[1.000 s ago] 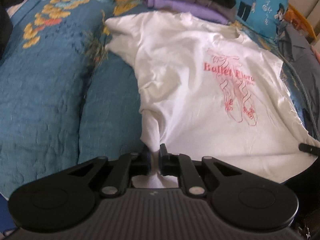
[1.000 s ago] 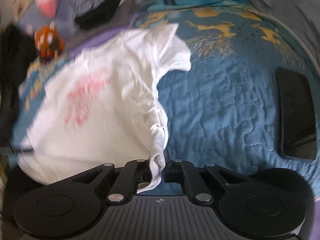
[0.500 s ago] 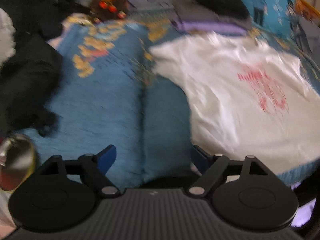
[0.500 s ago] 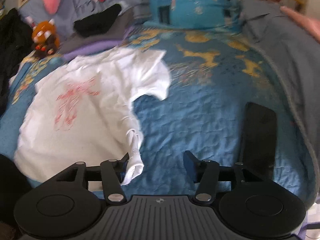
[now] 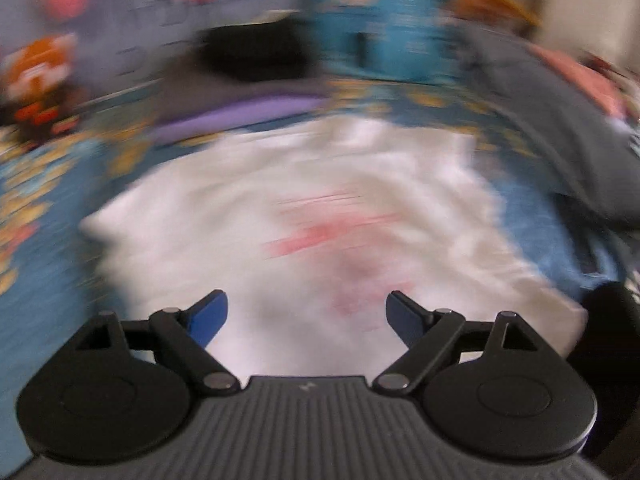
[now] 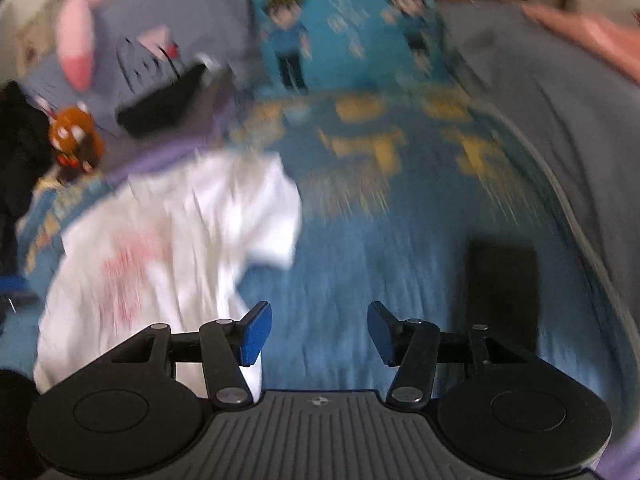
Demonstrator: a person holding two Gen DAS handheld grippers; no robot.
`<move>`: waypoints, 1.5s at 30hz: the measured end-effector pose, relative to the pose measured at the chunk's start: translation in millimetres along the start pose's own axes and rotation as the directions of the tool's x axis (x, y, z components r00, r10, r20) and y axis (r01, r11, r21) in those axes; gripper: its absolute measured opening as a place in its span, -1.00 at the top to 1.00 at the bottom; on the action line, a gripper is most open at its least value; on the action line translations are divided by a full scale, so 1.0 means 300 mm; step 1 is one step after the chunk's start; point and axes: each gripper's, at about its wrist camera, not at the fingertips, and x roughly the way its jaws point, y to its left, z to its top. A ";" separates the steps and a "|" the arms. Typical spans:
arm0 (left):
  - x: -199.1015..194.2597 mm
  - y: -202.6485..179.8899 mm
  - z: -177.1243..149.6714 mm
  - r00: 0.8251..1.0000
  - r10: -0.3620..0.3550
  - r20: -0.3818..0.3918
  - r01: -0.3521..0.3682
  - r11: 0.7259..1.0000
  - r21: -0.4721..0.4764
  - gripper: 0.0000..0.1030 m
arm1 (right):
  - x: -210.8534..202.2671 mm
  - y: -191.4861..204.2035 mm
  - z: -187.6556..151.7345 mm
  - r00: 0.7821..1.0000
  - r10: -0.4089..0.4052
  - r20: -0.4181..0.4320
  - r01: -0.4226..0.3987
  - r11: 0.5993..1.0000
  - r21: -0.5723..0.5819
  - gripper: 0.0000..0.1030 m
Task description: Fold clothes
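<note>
Nothing here can be read. The white T-shirt (image 5: pixel 320 208) carries a pink print on its chest, smeared by blur. Behind the shirt, the blue cartoon pillow (image 6: pixel 344 20) bears small white marks, too blurred to make out.

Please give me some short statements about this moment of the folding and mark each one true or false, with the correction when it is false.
1. The left gripper is open and holds nothing. True.
2. The right gripper is shut on the white T-shirt. False: its jaws stand open and nothing is between them; the shirt lies beside its left finger.
3. The white T-shirt lies spread on the blue bedspread with its red print facing up. True.
4. The dark flat object lies on top of the T-shirt. False: it lies on the bedspread, apart from the shirt, to its right.
5. The purple folded garment lies beyond the T-shirt. True.
</note>
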 end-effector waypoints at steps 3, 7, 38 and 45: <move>0.074 -0.185 0.032 0.992 -0.128 -0.018 0.129 0.987 0.097 -0.82 | 0.112 -0.007 0.129 0.997 0.077 0.029 -0.073 0.988 -0.134 -0.02; 0.137 -0.356 0.035 0.974 -0.219 -0.057 0.225 0.960 0.169 -0.82 | 0.279 -0.010 0.256 0.985 0.168 -0.041 -0.172 0.928 -0.329 -0.02; 0.447 -0.655 -0.053 0.930 -0.302 -0.211 0.348 0.908 0.234 -0.86 | 0.682 0.024 0.470 0.945 -0.230 -0.234 0.096 0.876 -0.473 0.91; 0.416 -0.621 -0.034 0.921 -0.340 -0.188 0.372 0.911 0.176 -0.86 | 0.658 -0.042 0.497 0.962 -0.188 -0.200 0.125 0.949 -0.291 0.12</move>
